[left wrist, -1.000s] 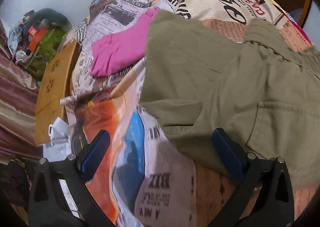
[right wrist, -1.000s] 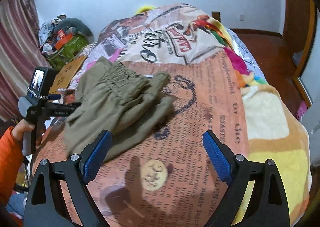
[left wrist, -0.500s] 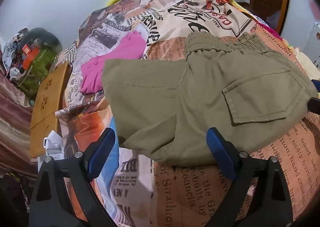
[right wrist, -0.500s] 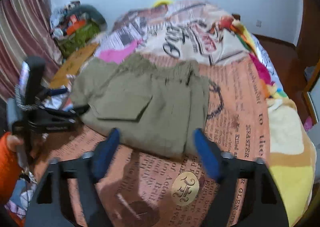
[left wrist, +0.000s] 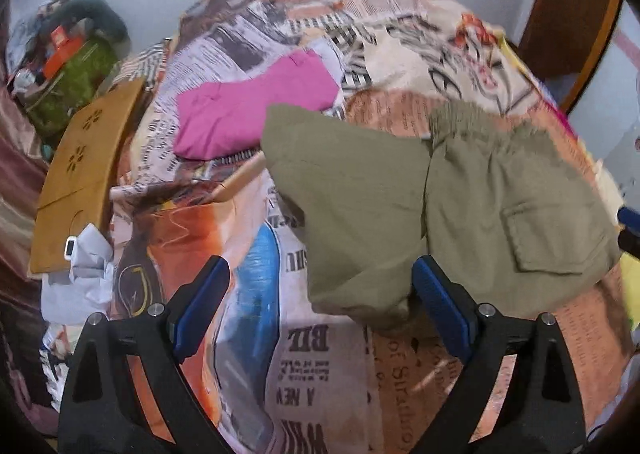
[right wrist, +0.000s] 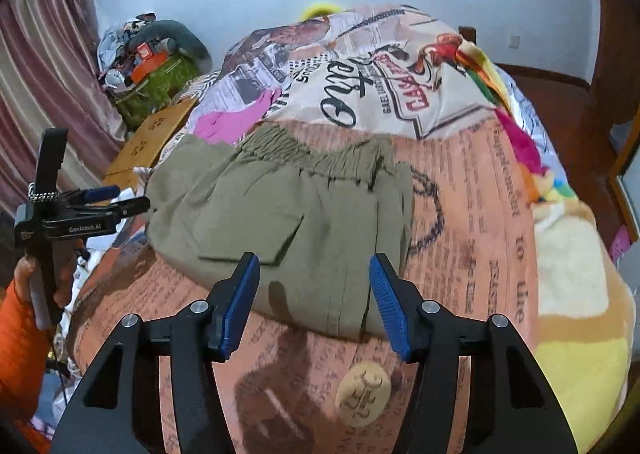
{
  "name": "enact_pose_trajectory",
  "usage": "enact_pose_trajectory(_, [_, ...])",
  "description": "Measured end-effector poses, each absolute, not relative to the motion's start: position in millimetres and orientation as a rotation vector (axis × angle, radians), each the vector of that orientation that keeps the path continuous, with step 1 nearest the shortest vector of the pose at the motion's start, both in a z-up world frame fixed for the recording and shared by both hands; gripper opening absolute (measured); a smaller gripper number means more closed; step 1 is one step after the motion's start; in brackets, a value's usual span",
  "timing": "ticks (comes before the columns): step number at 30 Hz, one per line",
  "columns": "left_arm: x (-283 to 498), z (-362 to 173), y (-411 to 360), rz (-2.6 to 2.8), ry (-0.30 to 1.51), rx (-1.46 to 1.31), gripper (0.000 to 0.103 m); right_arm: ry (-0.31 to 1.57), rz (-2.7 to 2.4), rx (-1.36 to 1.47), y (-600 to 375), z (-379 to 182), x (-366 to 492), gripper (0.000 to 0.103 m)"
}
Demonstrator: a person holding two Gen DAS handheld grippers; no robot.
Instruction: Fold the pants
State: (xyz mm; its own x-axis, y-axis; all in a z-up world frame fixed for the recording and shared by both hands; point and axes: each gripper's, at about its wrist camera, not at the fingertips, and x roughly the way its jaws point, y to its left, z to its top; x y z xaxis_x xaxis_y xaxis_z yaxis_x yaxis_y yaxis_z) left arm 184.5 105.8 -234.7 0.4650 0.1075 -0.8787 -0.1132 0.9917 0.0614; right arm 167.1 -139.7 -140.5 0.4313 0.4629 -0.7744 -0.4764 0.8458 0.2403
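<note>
Hovering both claws over the olive pants (right wrist: 288,213) lying folded on the bed (right wrist: 472,189), left claw (left wrist: 320,306) and right claw (right wrist: 314,294) gaping, empty. I'd pinch the near edge squarely and fold evenly toward the waistband (right wrist: 320,159).

Pants (right wrist: 280,221) on bedspread (right wrist: 480,213)

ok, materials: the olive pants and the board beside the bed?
Olive pants: looks like matte woven cotton twill; soft creases, stitched patch pocket, gathered elastic waistband. Board: smooth, tan, rigid and flat with small flower-shaped cutouts, probably bamboo or finished wood; no grain is visible, so laminate is possible.
</note>
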Motion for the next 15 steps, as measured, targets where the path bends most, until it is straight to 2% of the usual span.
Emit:
enact_pose_trajectory(5, [187, -261, 114, 0.149, 1.130, 0.009, 0.100, 1.042, 0.593, -0.065, -130, -169, 175, 0.053])
enact_pose_trajectory(15, [178, -266, 154, 0.201, 1.162, -0.037, 0.101, 1.046, 0.600, -0.076, -136, -158, 177, 0.053])
